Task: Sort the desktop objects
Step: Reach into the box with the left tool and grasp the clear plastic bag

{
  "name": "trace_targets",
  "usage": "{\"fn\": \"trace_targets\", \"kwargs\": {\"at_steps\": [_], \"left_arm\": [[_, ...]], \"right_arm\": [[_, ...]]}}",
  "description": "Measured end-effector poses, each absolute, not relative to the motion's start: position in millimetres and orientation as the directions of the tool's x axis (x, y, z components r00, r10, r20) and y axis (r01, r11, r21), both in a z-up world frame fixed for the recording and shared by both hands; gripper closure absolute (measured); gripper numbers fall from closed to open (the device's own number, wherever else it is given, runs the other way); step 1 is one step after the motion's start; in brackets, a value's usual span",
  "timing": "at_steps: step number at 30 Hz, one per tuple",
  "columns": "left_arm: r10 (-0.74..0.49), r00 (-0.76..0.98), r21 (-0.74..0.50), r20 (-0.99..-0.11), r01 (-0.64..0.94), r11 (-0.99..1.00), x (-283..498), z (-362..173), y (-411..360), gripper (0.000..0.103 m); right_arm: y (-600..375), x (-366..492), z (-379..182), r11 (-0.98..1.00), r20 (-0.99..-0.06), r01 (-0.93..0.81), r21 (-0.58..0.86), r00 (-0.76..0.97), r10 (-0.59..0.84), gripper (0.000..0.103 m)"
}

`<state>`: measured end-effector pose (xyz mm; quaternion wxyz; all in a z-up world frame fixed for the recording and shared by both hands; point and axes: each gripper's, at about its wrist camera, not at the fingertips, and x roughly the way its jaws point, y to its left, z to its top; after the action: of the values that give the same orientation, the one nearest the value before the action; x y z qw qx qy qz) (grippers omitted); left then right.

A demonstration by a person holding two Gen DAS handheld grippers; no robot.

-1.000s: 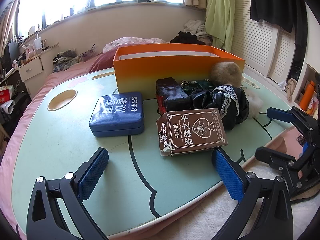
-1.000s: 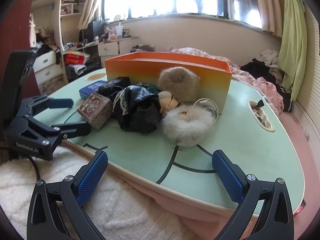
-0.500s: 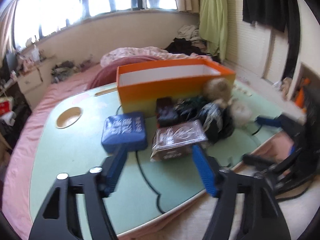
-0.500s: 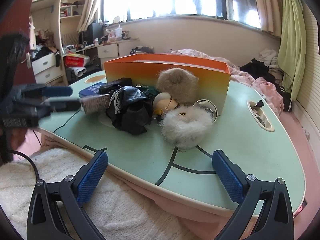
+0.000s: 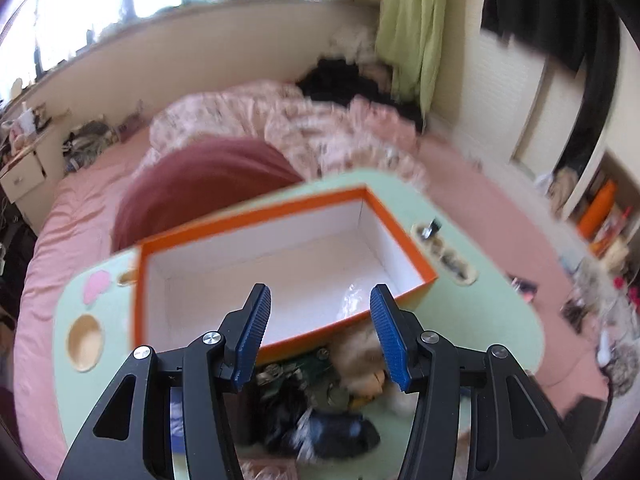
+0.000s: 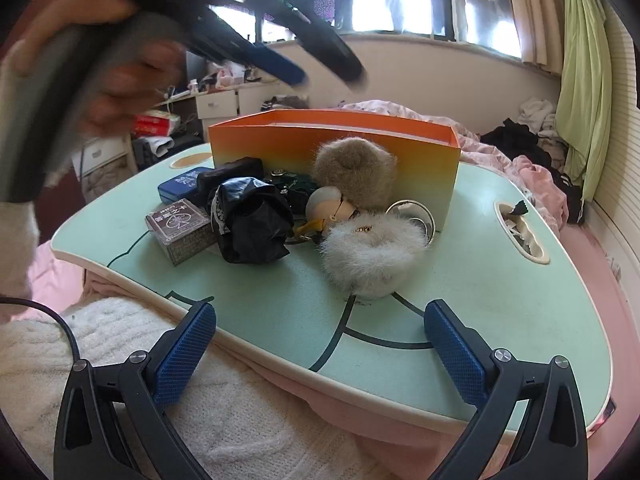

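- Left wrist view, blurred: the left gripper (image 5: 318, 336) hangs above the open orange cardboard box with a white inside (image 5: 280, 268), its blue ribbed pads partway apart and closing, with nothing between them.
- Inside the box only a crumpled bit of clear plastic (image 5: 352, 300) seems to lie near the front wall; the blur makes that uncertain.
- Below the jaws, against the box's near wall, sits the heap of small things, among them a black crumpled cloth (image 5: 320, 428).
- Right wrist view: the right gripper (image 6: 320, 344) is low at the near edge of the pale green lap table (image 6: 500, 312), jaws spread wide and holding nothing, over a white knitted blanket (image 6: 240, 420).
- On the table stand a brown card box with a spade emblem (image 6: 182, 230), a blue zip case (image 6: 180, 186), a white fluffy pom-pom (image 6: 372, 256) and a beige furry ball (image 6: 354, 170), all in front of the orange box.
- A hand (image 6: 100, 64) carries the left gripper at the upper left.
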<state>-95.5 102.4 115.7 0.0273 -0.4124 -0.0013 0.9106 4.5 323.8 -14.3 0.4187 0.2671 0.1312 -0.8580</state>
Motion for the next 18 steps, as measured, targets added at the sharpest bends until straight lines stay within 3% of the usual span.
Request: {"fn": "trace_targets", "kwargs": {"at_steps": [5, 18], "left_arm": [[0.026, -0.641, -0.038, -0.767, 0.005, -0.999, -115, 89, 102, 0.05], [0.038, -0.594, -0.058, -0.804, 0.014, -0.998, -128, 92, 100, 0.05]], "right_arm": [[324, 6, -15, -0.615, -0.566, 0.788, -0.001, -0.508, -0.649, 0.0], [325, 6, -15, -0.615, -0.566, 0.788, -0.001, -0.508, -0.65, 0.0]]}}
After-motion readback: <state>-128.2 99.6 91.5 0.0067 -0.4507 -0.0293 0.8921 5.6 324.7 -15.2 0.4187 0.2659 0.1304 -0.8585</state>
